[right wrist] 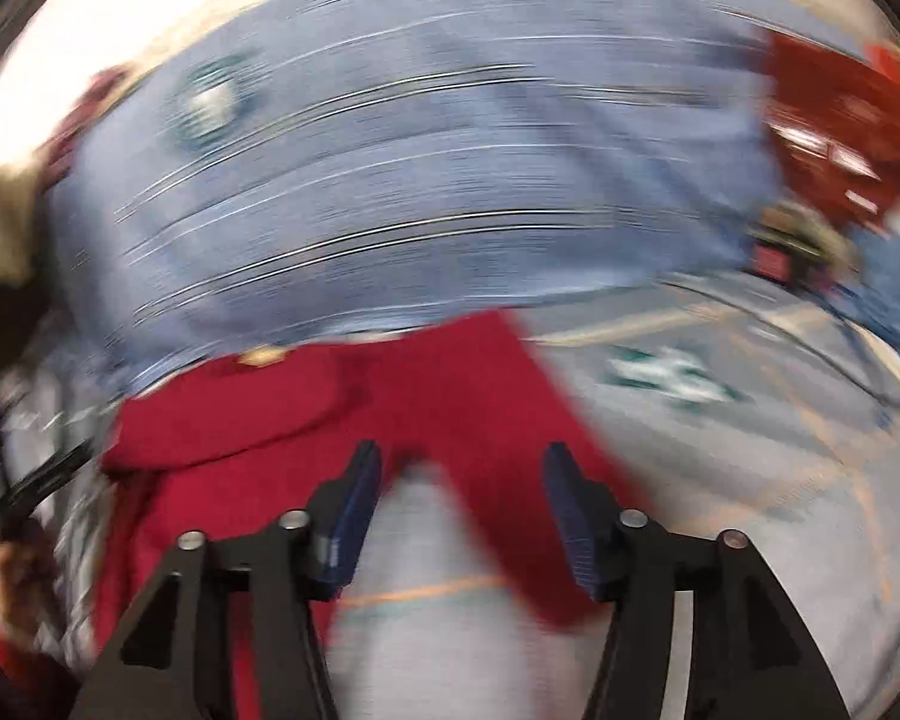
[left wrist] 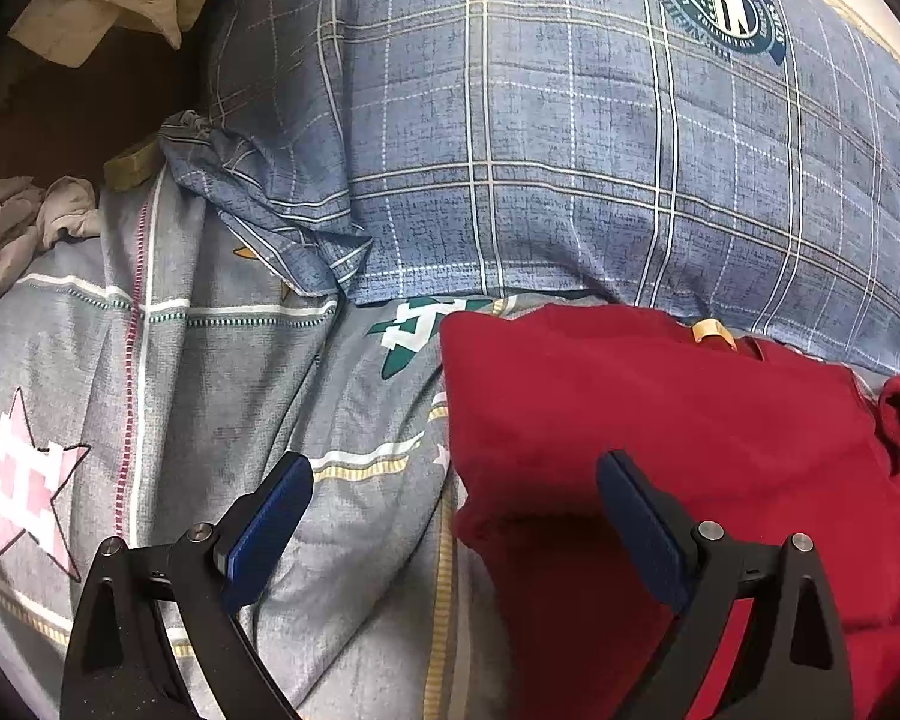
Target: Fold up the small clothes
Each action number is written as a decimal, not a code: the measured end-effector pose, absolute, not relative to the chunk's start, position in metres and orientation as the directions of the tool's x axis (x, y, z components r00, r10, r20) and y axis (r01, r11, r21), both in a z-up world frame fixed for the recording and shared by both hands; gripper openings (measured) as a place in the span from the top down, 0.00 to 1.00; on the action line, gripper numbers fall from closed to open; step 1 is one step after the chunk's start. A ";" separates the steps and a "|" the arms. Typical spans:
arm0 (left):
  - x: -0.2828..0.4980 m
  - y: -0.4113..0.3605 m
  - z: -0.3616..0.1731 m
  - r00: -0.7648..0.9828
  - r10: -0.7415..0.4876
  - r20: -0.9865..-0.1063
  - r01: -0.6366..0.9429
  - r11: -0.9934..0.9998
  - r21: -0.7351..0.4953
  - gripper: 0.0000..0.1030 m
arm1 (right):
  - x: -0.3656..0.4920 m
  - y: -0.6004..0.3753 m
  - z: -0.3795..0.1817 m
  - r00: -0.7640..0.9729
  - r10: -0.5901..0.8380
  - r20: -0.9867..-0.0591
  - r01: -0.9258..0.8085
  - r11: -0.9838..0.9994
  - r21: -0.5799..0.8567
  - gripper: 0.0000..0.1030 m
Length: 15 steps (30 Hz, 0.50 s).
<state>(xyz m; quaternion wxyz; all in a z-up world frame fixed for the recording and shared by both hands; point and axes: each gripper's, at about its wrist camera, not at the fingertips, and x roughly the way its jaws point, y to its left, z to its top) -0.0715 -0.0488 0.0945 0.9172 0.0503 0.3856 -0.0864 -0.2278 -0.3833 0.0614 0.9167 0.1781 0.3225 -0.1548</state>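
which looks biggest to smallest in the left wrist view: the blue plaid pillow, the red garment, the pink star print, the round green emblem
1. blue plaid pillow, fills most of the upper frame.
2. red garment, though it lies nearer the camera, so its share is inflated.
3. pink star print and round green emblem: they look alike in size, so unranked.
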 end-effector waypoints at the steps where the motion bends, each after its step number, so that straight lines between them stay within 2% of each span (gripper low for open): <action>1: -0.070 -0.049 0.093 0.684 -0.119 -0.720 0.198 0.980 0.026 0.07 | -0.212 -0.372 0.057 0.747 -0.121 -0.653 0.352 0.906 0.235 0.42; 5: -0.057 -0.050 0.089 0.675 -0.109 -0.730 0.184 0.983 0.023 0.07 | -0.148 -0.349 0.030 0.704 -0.026 -0.709 0.269 0.934 0.233 0.42; 8: -0.049 -0.047 0.088 0.671 -0.109 -0.734 0.172 0.985 0.011 0.07 | -0.111 -0.355 0.005 0.650 -0.011 -0.760 0.314 0.914 0.255 0.42; 12: -0.039 -0.044 0.086 0.657 -0.124 -0.744 0.165 0.986 -0.019 0.07 | -0.086 -0.378 -0.019 0.645 -0.016 -0.764 0.391 0.866 0.311 0.43; 14: -0.034 -0.039 0.085 0.655 -0.112 -0.747 0.146 0.989 -0.020 0.07 | -0.077 -0.382 -0.025 0.640 -0.049 -0.767 0.410 0.866 0.286 0.52; 15: -0.032 -0.035 0.085 0.655 -0.108 -0.748 0.134 0.991 -0.025 0.07 | -0.076 -0.384 -0.025 0.634 -0.078 -0.770 0.421 0.869 0.259 0.71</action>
